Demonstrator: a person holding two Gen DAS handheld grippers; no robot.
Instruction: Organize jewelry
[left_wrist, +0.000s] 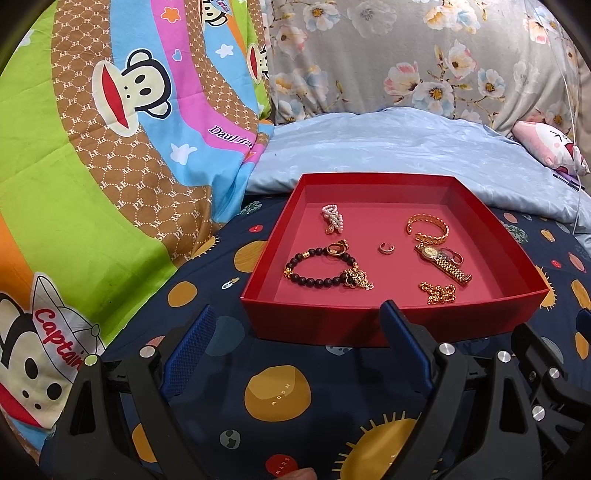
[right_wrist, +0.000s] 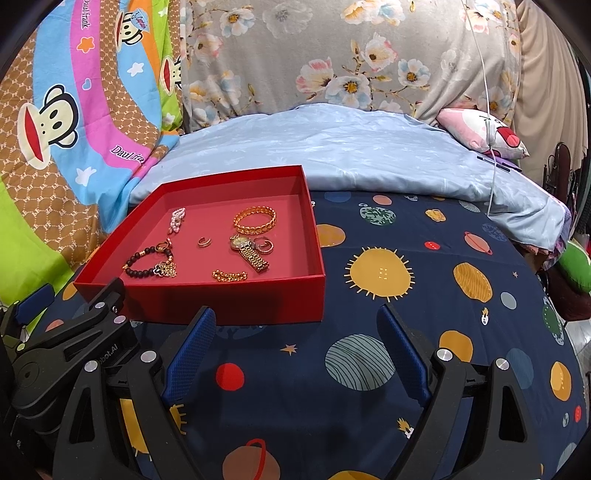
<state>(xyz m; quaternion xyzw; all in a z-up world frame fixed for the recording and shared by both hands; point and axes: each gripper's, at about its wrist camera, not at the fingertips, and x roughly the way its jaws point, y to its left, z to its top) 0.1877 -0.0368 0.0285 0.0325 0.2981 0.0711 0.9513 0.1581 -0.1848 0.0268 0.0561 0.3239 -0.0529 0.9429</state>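
Jewelry (left_wrist: 428, 254) in red box (right_wrist: 236, 299); right view alone shows white cable (right_wrist: 491, 147).

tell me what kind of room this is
Most likely a bedroom, on a bed: a planet-print sheet under the red jewelry box, a floral pillow and a light blue quilt behind.

red tray (left_wrist: 321, 317): open, on bed | inside, apart: dark bead bracelet (left_wrist: 317, 275), gold bangle (left_wrist: 428, 229), gold watch (left_wrist: 443, 264), pearl piece (left_wrist: 332, 218), ring (left_wrist: 386, 248), gold chain (left_wrist: 439, 292)

A bed in a navy planet-print sheet (right_wrist: 406, 332) bears a red box (right_wrist: 229, 299) and a pale blue quilt (right_wrist: 351, 155)
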